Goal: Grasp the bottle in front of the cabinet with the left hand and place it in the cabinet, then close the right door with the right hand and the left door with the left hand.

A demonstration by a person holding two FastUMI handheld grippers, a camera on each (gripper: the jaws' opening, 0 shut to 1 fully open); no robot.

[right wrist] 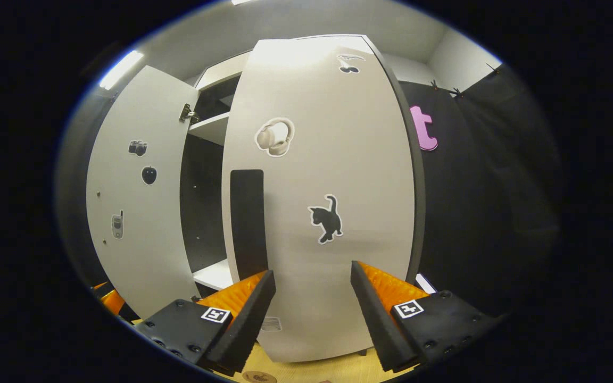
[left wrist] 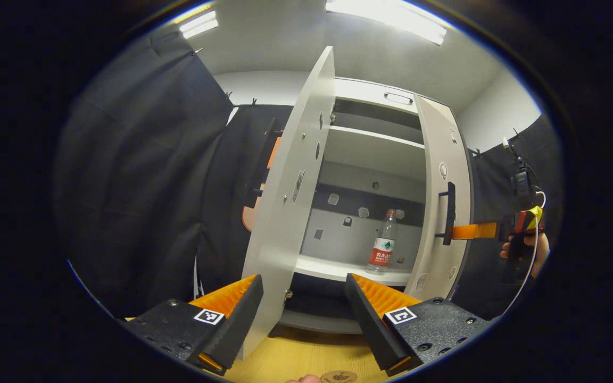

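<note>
On cabinet [left wrist: 386, 101] shelf, far right: bottle [left wrist: 383, 242], upright, long axis vertical, cap up. Left gripper [left wrist: 304, 298] jaws wide apart, empty, straddling left door [left wrist: 290, 181]. Right gripper [right wrist: 312, 298] likewise agape, empty, fingertips against right door [right wrist: 328, 175].

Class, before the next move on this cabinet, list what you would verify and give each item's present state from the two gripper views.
1. Clear plastic bottle with a red label stands upright on the white cabinet shelf: ok.
2. Left gripper open and empty: ok.
3. Right gripper open, facing the white right door with the black cat sticker: ok.
4. Right door fully shut: not ok, it stands partly open, with the bottle in sight past its edge.
5. White left door with small stickers shut: not ok, wide open.
6. Right gripper touching the door's black handle: cannot tell.
</note>
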